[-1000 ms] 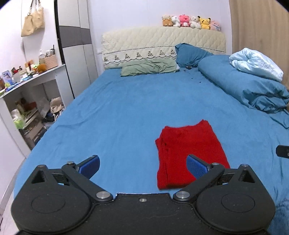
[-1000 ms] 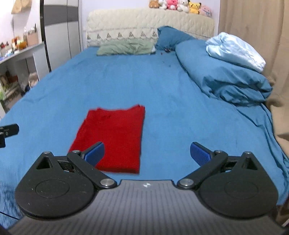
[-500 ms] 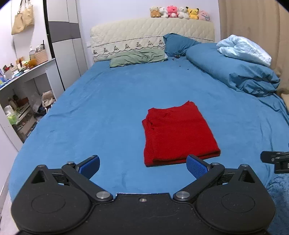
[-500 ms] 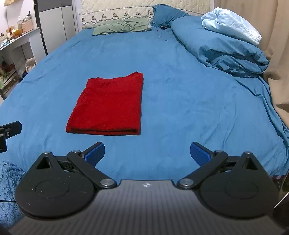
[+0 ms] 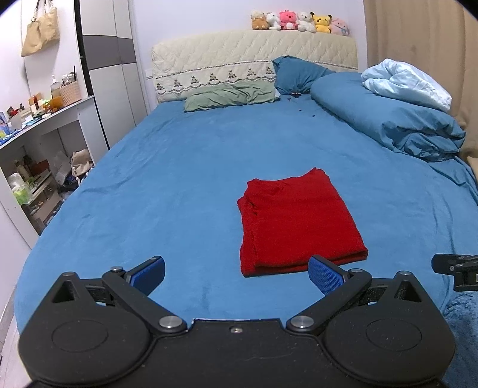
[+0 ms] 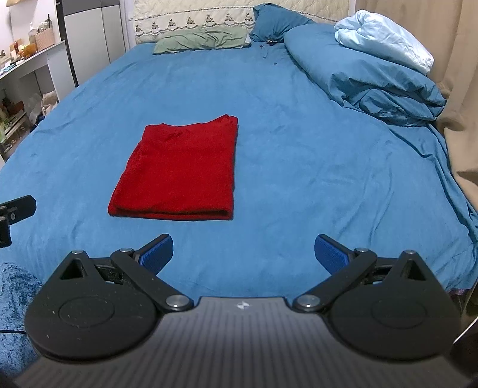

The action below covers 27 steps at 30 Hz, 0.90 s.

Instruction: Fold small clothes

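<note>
Blue bedding [image 5: 185, 167] fills both views, a wide bed running up to a quilted headboard [image 5: 254, 56] topped by a row of plush toys [image 5: 298, 22].

Starting at the tools: the left gripper [image 5: 236, 273] has its blue pads spread wide and carries nothing; the right gripper [image 6: 243, 252] is equally wide and empty. Both hang over the near edge of the bed, clear of the cloth.

Outward from them lies the red garment [image 6: 179, 167], a flat, squared-off packet on the sheet. From the left gripper it sits at about one o'clock, its near fold just beyond the right-hand pad. From the right gripper it sits at about eleven o'clock, a little farther off. Its long axis runs away from both tools toward the headboard, with the thick folded edge nearest and the looser layered edges at the far end and along its left side. By my reading the left gripper is the nearer one, and the garment already looks folded, so little may remain beyond tidying or moving it.

Open sheet surrounds the garment on all sides. The rolled duvet [image 6: 367, 71] crowds the two o'clock side, well apart; pillows [image 5: 230, 95] lie at twelve; shelves [image 5: 33, 179] stand off the bed at nine.
</note>
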### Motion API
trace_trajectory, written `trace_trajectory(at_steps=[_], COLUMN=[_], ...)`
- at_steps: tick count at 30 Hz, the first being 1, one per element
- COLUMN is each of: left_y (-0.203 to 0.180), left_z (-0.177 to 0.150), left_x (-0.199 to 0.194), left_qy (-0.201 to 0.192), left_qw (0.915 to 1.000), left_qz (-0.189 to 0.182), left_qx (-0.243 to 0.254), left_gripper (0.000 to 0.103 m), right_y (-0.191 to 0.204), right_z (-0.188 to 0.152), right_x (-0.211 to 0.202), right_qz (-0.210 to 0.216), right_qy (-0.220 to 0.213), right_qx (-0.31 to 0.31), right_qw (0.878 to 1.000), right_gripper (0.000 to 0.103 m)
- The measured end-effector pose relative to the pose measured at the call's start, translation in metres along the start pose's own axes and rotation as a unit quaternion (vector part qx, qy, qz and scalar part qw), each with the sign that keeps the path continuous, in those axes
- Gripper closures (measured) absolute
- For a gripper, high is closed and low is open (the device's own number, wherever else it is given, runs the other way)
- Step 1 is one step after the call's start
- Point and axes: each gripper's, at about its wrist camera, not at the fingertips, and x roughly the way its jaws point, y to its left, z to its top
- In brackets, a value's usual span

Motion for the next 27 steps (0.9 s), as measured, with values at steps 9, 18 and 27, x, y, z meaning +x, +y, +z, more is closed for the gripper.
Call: trace_trajectory(at_steps=[9,18,27], left_y=[-0.0008,-0.0018,0.0018], left_z=[0.0000,-0.0001,-0.0008], left_x=[-0.0004,0.0002,0.0009], left_qy=[0.000,0.001,0.000], left_qw=[1.0000,1.0000,1.0000], left_qz=[-0.001,-0.002,-0.001], left_qx=[0.002,0.003,0.003], left_gripper=[0.000,0.000,0.000], right_y=[0.0010,-0.0012,0.0012], right_z=[0.0004,-0.0003,-0.0014], right_x=[0.0005,0.0011,0.0009], right_qz=[0.001,0.002,0.001], right_qy=[0.002,0.004,0.005], right_qx=[0.003,0.009,0.007], right_qw=[1.000,1.000,1.000], right_gripper=[0.000,0.000,0.000])
